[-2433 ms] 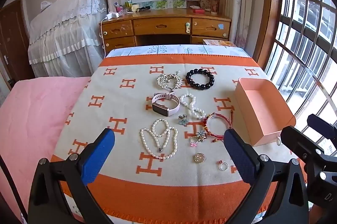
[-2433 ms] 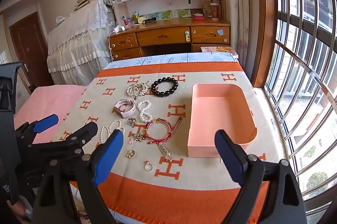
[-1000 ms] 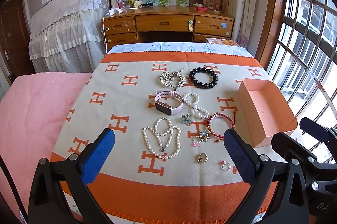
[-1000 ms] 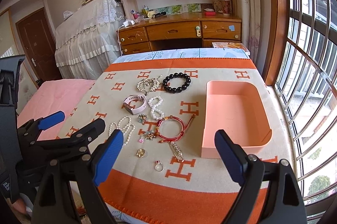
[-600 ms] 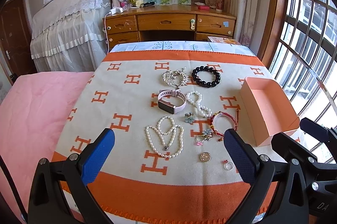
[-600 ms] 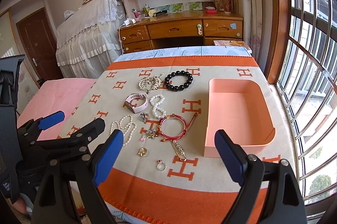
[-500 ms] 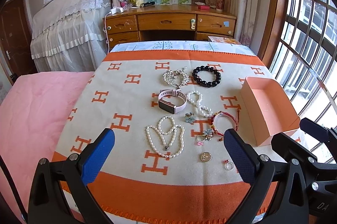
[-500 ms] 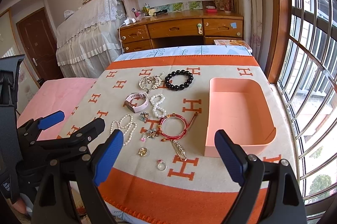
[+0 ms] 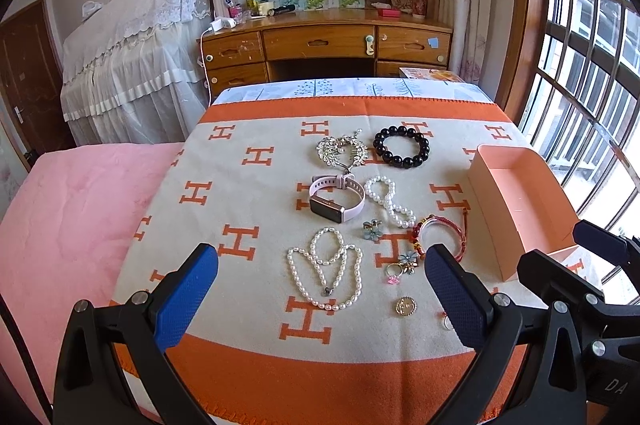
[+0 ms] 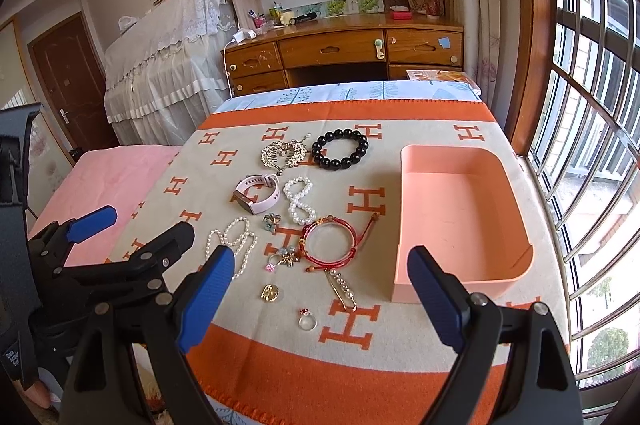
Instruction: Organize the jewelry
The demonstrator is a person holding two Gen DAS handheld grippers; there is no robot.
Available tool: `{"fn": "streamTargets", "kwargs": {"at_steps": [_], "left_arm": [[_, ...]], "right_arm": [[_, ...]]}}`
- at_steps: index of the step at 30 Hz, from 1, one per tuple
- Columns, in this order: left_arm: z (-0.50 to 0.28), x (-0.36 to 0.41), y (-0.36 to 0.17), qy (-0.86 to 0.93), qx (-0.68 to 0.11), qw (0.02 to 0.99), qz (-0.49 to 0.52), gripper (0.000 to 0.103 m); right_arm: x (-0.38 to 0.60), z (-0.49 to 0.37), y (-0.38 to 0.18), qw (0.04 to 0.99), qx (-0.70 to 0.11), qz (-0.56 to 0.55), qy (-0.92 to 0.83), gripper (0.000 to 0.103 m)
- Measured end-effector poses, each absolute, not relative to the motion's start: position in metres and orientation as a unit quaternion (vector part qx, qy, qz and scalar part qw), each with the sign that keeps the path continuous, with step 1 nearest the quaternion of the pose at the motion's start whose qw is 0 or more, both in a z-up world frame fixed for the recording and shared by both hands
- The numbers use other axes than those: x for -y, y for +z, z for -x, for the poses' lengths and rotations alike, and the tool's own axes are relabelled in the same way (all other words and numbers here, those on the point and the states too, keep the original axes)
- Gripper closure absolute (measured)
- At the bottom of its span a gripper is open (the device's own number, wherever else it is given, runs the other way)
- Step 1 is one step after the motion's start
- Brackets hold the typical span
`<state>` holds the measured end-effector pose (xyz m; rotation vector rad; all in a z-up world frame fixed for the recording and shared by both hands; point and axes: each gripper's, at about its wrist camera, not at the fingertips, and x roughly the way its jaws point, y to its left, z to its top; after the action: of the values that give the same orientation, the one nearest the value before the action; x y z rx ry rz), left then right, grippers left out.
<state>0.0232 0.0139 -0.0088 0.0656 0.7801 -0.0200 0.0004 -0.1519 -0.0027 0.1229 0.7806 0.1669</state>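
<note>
Jewelry lies on an orange and beige blanket (image 9: 248, 193): a black bead bracelet (image 9: 401, 148), a silver brooch (image 9: 341, 153), a pink watch (image 9: 337, 198), a small pearl bracelet (image 9: 389, 200), a pearl necklace (image 9: 326, 273), a red cord bracelet (image 10: 330, 241), a gold button (image 10: 270, 293), a ring (image 10: 307, 320) and a pin (image 10: 342, 289). An empty pink box (image 10: 460, 217) stands at the right. My left gripper (image 9: 320, 301) is open and empty, above the near edge. My right gripper (image 10: 318, 301) is open and empty, above the ring.
A pink bedspread (image 9: 60, 225) lies left of the blanket. A wooden desk (image 9: 328, 45) with bookshelves stands beyond the bed. A barred window (image 10: 592, 105) runs along the right side. The left gripper shows in the right wrist view (image 10: 132, 233).
Both grippers have drifted slightly back and up from the blanket; the jewelry sits a little lower in both views. Nothing was picked up and both stay open.
</note>
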Motion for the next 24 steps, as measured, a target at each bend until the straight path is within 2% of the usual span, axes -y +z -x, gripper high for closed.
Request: {"fn": "streamTargets", "kwargs": {"at_steps": [8,11,14,18,24], "left_arm": [[-0.047,-0.031,0.015,-0.037,-0.351,0.936,-0.016,0.001],[-0.070,-0.036,0.026,-0.042,-0.366,0.929,-0.039,0.001],[-0.096,-0.049,0.037,-0.055,-0.377,0.924,-0.021,0.001],[-0.137,-0.059,0.043,-0.064,-0.394,0.917,-0.015,0.001],[-0.206,-0.059,0.019,-0.027,-0.440,0.897,-0.033,0.001]], "right_arm": [[0.148,-0.030,0.012,0.918,-0.384,-0.040,0.096,0.021],[0.151,-0.056,0.029,0.917,-0.385,-0.031,0.100,0.025],[0.152,-0.087,0.041,0.916,-0.390,-0.019,0.097,0.029],[0.159,-0.141,0.042,0.899,-0.425,-0.030,0.096,0.039],[0.173,-0.225,0.007,0.864,-0.495,-0.065,0.068,0.048]]}}
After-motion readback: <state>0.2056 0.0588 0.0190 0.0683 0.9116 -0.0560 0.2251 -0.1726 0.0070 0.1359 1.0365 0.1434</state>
